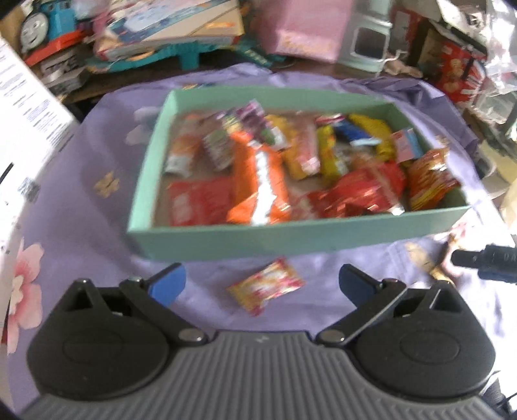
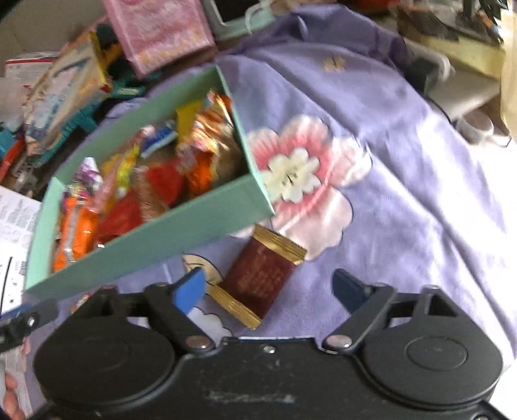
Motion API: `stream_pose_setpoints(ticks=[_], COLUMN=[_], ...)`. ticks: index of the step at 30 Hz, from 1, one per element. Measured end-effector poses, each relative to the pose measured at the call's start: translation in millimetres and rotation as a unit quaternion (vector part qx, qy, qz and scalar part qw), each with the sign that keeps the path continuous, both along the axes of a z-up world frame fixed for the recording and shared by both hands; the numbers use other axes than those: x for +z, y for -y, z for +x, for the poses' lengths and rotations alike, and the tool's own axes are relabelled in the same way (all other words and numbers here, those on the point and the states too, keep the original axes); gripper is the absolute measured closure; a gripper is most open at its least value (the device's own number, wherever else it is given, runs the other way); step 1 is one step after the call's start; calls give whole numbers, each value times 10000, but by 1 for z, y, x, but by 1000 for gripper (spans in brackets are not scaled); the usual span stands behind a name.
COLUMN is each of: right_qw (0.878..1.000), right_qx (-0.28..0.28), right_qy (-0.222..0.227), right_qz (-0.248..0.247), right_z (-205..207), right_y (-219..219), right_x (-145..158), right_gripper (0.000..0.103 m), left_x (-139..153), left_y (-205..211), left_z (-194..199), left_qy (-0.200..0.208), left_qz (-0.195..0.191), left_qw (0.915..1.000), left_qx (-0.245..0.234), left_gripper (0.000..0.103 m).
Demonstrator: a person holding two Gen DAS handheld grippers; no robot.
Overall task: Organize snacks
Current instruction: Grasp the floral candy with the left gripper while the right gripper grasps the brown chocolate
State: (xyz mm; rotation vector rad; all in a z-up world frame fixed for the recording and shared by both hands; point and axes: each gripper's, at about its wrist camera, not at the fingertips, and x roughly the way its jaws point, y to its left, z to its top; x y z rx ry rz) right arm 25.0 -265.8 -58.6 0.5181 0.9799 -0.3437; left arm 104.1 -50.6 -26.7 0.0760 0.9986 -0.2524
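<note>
A mint green box [image 1: 290,234] full of several snack packets sits on a purple flowered cloth [image 1: 80,145]; it also shows in the right wrist view [image 2: 155,239]. A small yellow and red packet [image 1: 266,286] lies on the cloth in front of the box, between the blue fingertips of my open, empty left gripper [image 1: 261,282]. A dark red packet with gold ends [image 2: 258,274] lies by the box's near corner, between the fingertips of my open, empty right gripper [image 2: 269,287]. The right gripper's tip shows at the left view's right edge [image 1: 484,258].
Clutter rings the cloth: a toy train [image 1: 45,26], a teal toy with books [image 1: 181,38], a pink box [image 1: 307,29], a white box [image 1: 22,106] at left, red packages [image 1: 458,68] at right. A large flower print [image 2: 300,174] lies right of the box.
</note>
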Motion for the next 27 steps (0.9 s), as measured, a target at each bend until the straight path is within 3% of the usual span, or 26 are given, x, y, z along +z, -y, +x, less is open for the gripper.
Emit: stream_pose_setpoints(ticks=[5, 9, 13, 17, 22, 24, 27], right_qw=[9988, 9905, 9842, 9824, 9830, 9822, 9810], right_qx=[190, 852, 1415, 1588, 1609, 1641, 1694], right_qy=[88, 147, 237, 313, 334, 326, 297], right_qz=[-439, -1065, -1034, -930, -815, -857, -895], right_z=[12, 18, 12, 5, -5, -6, -3], right_y=[-21, -56, -75, -74, -68, -67, -71], right_x=[-4, -6, -6, -3, 1, 1, -2], right_gripper=[27, 59, 64, 64, 63, 63, 60], left_x=[-26, -38, -44, -47, -46, -43, -39], left_y=[-25, -27, -10, 7, 18, 18, 15], left_z=[3, 9, 13, 14, 6, 3, -1], left_qy=[-229, -333, -267, -203, -45, -16, -160], left_qz=[139, 118, 195, 225, 357, 346, 182], left_qw=[9992, 9988, 9994, 9988, 9979, 9978, 9984], left_qx=[302, 327, -22, -378, -539, -559, -520], left_gripper=[0, 0, 0, 2, 35, 55, 60])
